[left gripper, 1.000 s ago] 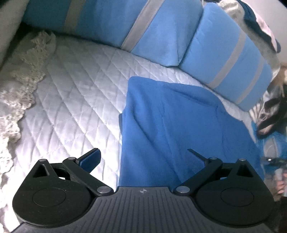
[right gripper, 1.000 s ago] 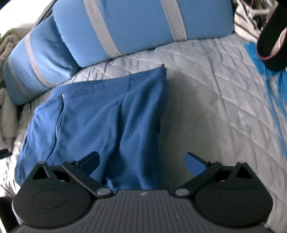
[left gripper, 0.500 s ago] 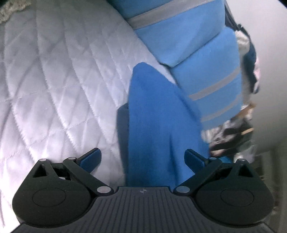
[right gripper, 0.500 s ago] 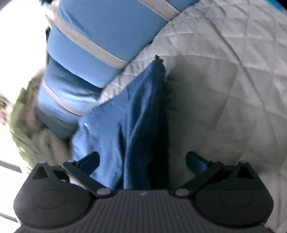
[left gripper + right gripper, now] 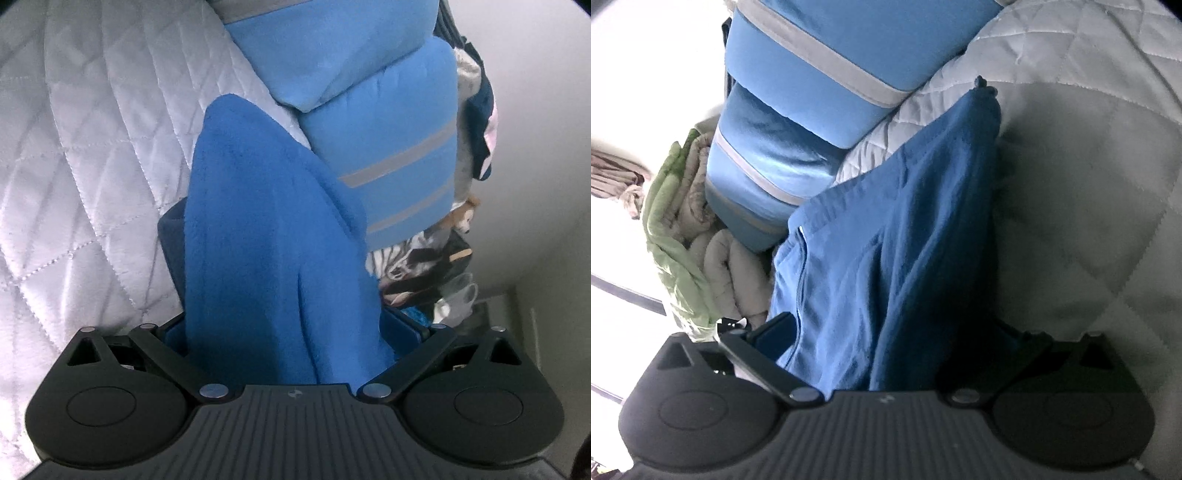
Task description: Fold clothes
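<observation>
Both claws have hold of the blue garment (image 5: 266,236), lifted off the bed (image 5: 92,155) at the near end. The left claw (image 5: 291,332) has its blue fingers (image 5: 402,328) clenched on bunched cloth; the right claw (image 5: 886,332) grips the other side, one finger hidden by fabric. The far end trails on the quilt beside striped blue pillows (image 5: 388,147).

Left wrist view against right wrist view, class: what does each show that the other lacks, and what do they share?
Only the left wrist view shows the zebra-striped fabric. Only the right wrist view shows the green blanket. Both show the blue garment running between the fingers of the left gripper and right gripper, the striped blue cushions, and the white quilt.
</observation>
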Motion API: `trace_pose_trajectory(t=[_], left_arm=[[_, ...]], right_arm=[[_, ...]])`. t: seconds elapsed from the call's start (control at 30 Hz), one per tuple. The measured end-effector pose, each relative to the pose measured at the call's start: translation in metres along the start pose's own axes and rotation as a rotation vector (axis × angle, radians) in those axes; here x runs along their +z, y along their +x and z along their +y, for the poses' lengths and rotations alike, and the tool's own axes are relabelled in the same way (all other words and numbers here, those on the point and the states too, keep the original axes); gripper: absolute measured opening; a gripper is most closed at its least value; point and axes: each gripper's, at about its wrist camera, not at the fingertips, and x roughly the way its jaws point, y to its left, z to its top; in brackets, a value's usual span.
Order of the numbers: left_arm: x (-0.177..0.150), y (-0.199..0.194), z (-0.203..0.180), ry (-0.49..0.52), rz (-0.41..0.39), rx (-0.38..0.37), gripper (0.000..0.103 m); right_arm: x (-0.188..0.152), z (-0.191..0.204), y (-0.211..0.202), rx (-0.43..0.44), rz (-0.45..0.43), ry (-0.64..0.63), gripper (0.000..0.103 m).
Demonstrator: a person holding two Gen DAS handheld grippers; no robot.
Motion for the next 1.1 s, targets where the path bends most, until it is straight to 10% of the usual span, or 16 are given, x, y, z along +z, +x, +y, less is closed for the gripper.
trace_pose_trajectory(t=[0.07, 0.17, 0.23, 1.1], left_arm=[[-0.001, 0.000, 0.000, -0.001, -0.005, 0.004, 0.094], [-0.003, -0.005, 0.006, -0.048, -0.026, 0.057, 0.041], [-0.005, -0.008, 0.008, -0.064, -0.037, 0.085, 0.025], [-0.018, -0.098, -0.104, 0.157, -0.193, 0.302, 0.013]], right_arm=[[-0.001, 0.001, 0.000, -0.016, -0.017, -0.021, 0.096], [-0.004, 0.001, 0.001, -0.096, -0.035, -0.047, 0.053], [-0.005, -0.002, -0.002, -0.095, -0.048, -0.042, 0.039], [-0.053, 0.157, -0.029, -0.153, -0.161, -0.410, 0.018]])
